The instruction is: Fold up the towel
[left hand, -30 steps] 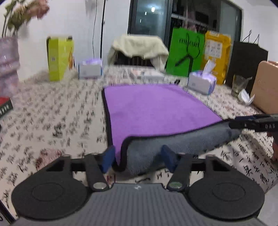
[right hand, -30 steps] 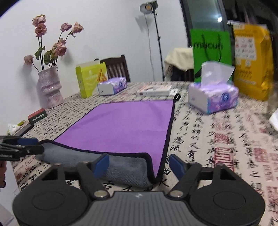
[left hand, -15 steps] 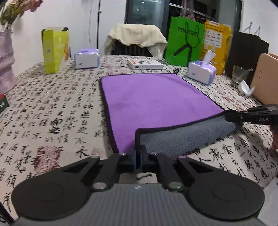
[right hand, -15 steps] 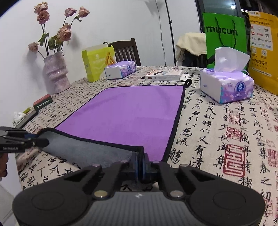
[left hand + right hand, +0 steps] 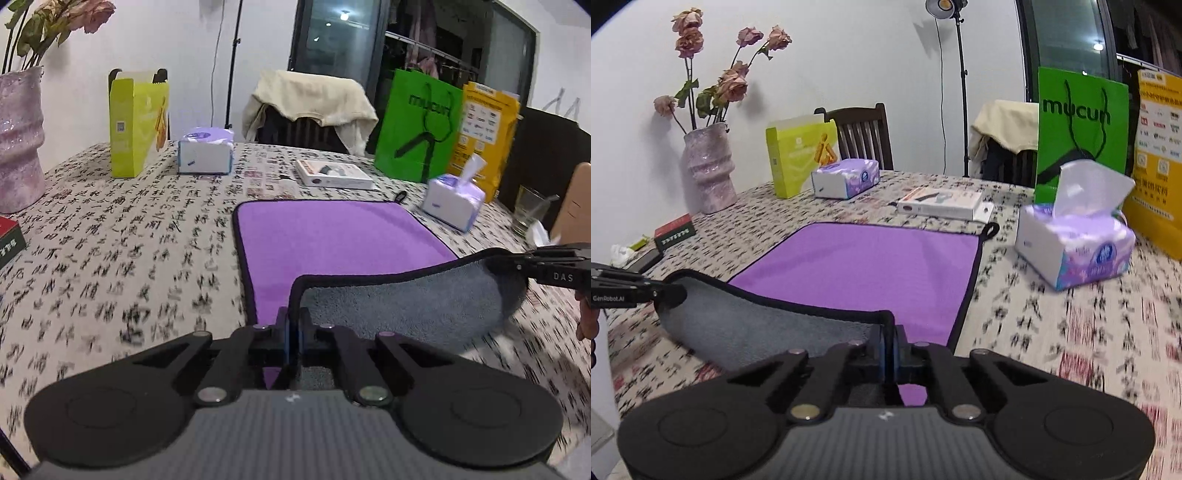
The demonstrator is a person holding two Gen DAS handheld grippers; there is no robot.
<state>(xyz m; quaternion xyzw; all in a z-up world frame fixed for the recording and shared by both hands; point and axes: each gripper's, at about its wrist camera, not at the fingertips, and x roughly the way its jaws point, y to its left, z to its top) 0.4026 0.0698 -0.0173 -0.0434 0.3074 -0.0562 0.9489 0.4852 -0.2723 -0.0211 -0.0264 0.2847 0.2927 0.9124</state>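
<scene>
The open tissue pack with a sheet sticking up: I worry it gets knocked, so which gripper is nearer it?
Right. The right gripper, clamping the towel corner, is on the tissue pack's side; the left gripper holds the opposite near corner.

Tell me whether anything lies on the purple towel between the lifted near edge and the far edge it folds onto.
Nothing visible does. Both tongs, left and right, are shut on the towel near corners, and its purple face is bare to the far edge. The tissue pack and the flat box sit beside and beyond it.
</scene>
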